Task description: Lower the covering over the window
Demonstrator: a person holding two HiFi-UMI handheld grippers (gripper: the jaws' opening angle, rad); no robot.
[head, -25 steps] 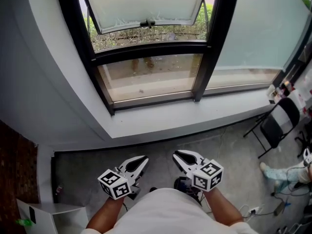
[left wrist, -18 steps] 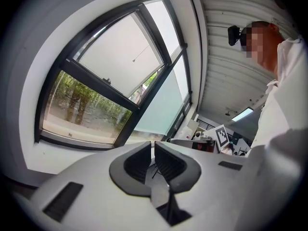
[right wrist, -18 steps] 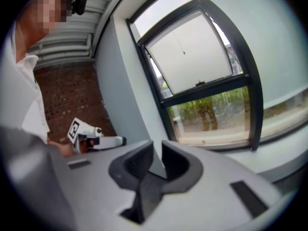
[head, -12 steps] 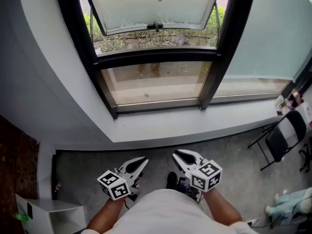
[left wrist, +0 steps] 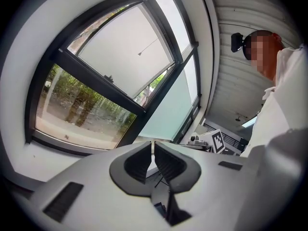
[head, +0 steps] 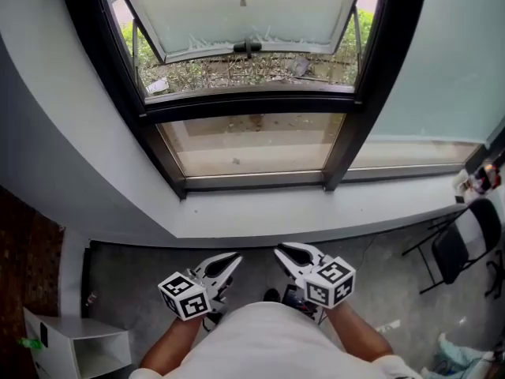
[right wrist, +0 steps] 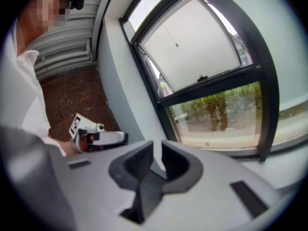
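Had the left gripper (head: pixel 223 265) pinched shut and the right gripper (head: pixel 290 257) nearly so, both empty, low at the waist. Spotted the pull cord (head: pixel 242 1) hanging vertical at the window (head: pixel 252 106), well ahead and above. Looked marginally nearer the left. Couldn't see the blind itself.

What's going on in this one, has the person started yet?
Not yet. A person stands facing the window, holding the left tool and the right tool low by the waist. Both are shut, empty and touching nothing. A thin pull cord hangs high up in front of the tilted-open upper sash. No covering shows over the panes.
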